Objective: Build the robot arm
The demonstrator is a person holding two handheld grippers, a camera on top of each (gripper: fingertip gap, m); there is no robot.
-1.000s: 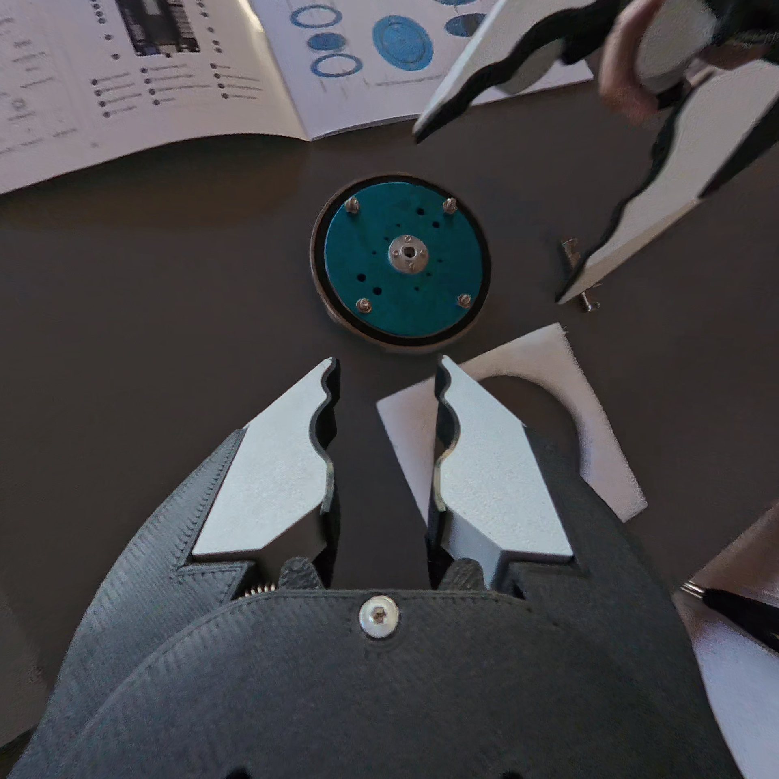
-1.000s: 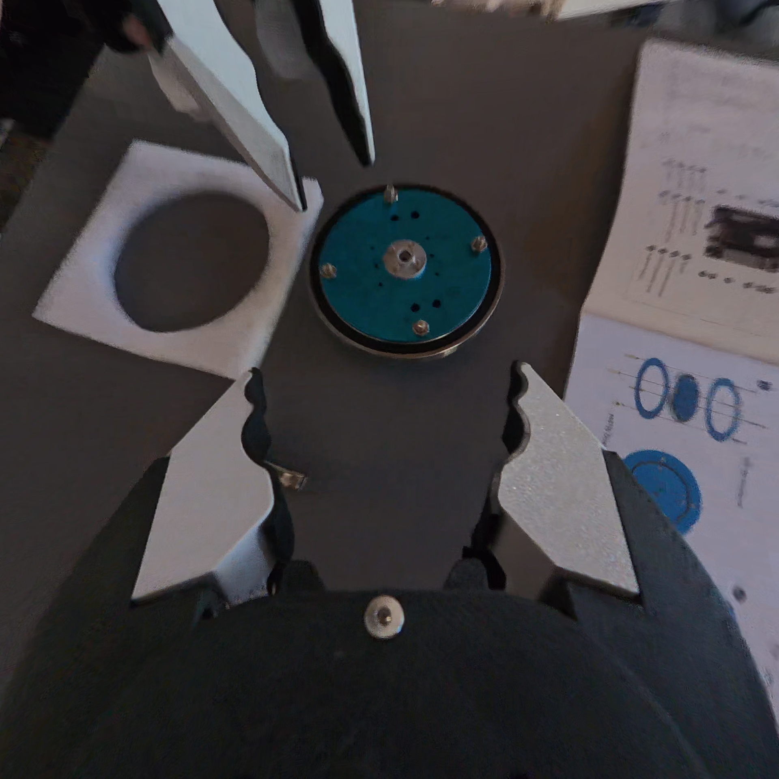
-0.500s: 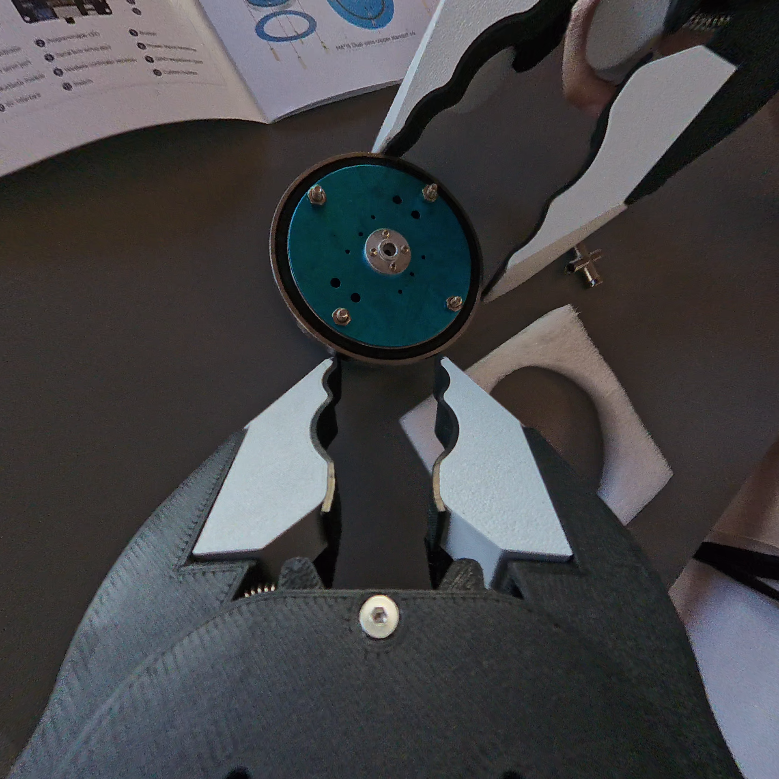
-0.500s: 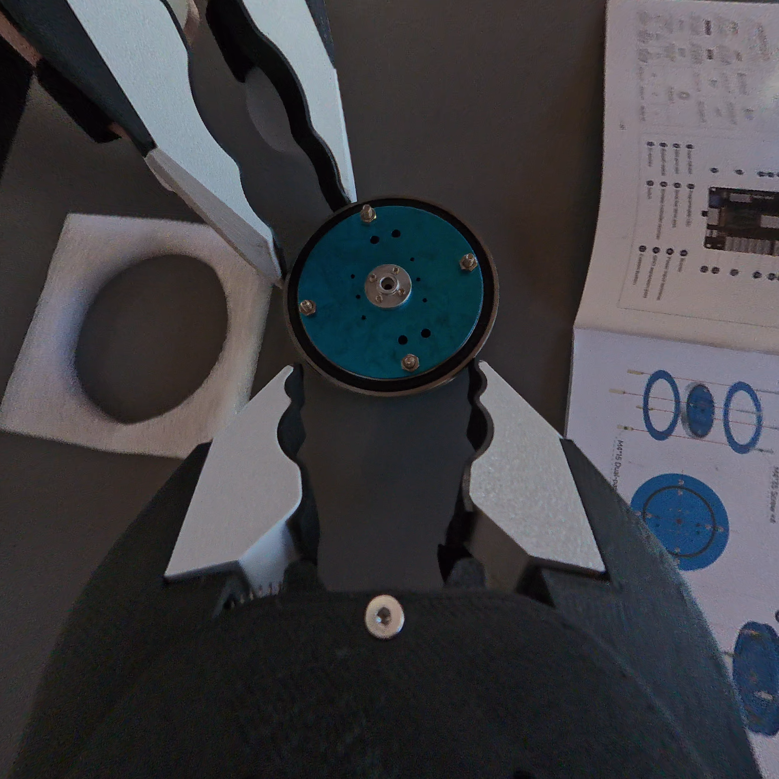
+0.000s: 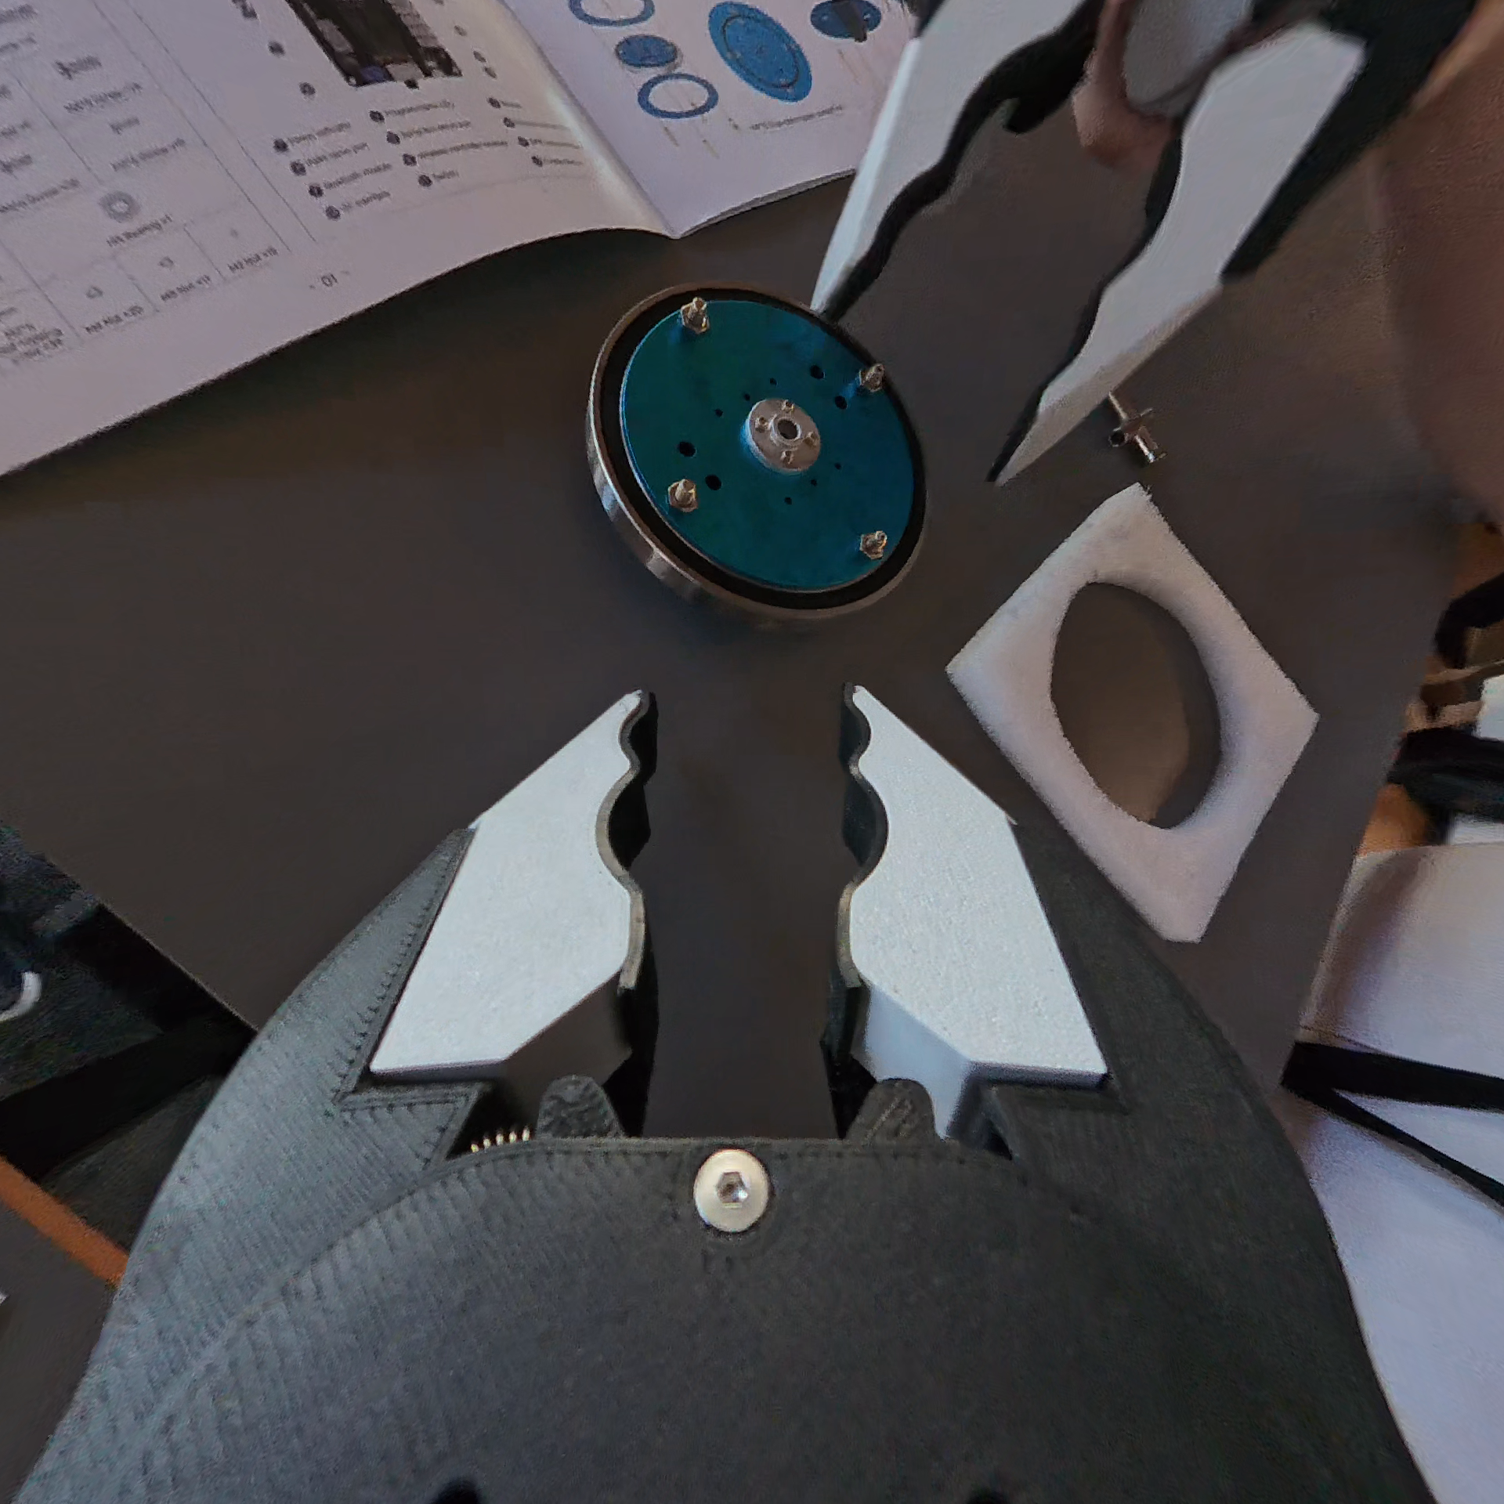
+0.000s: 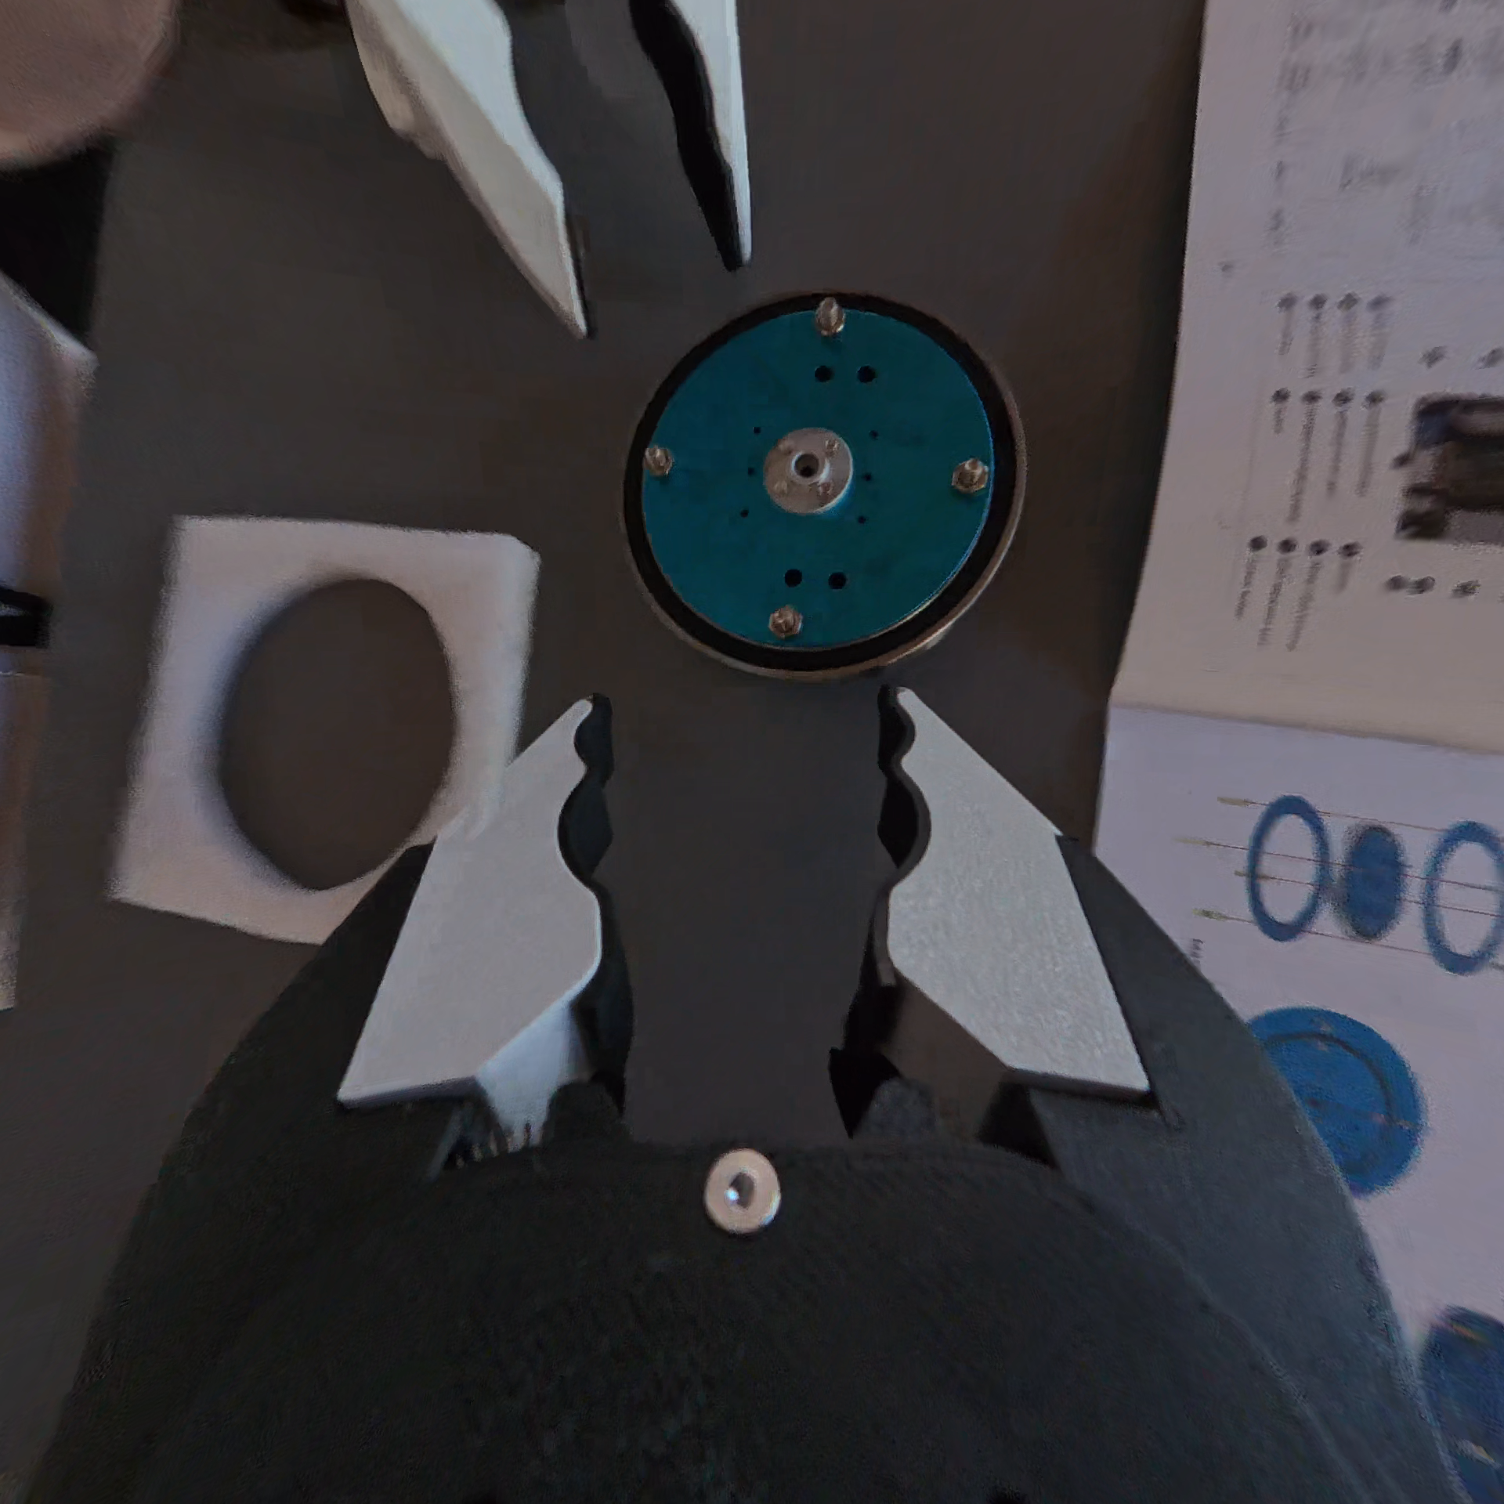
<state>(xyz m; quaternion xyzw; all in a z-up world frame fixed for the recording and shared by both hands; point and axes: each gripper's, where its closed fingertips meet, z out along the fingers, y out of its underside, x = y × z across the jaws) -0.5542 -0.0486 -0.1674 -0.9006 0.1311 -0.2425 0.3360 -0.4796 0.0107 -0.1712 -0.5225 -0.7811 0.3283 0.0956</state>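
A round teal disc (image 5: 757, 452) with a dark rim, a silver hub and several small studs lies flat on the dark table (image 5: 285, 570). My left gripper (image 5: 746, 696) is open and empty, its tips a short way in front of the disc. My right gripper (image 6: 745, 700) is open and empty, its tips just short of the disc (image 6: 822, 480) on the opposite side. Each gripper shows in the other's view: the right gripper (image 5: 907, 391) beside the disc's far edge, the left gripper (image 6: 659, 297) beyond it. Neither touches the disc.
A white foam square (image 5: 1001, 684) with a round hole lies beside the disc, also in the right wrist view (image 6: 488, 586). An open booklet (image 5: 325, 163) lies on the other side (image 6: 1343, 407). A small metal screw part (image 5: 1135, 431) lies near the right gripper's tip. Tip to tip, the grippers are about 11 cm apart. The white foam square (image 5: 1001, 684) is about equally far from each gripper, around 6 cm. Seen from the right wrist view (image 6: 472, 566) as well.
Half a second ago both grippers' tips were at the disc's rim; now both have drawn back from it. The right gripper's jaws stand narrower than a second ago.
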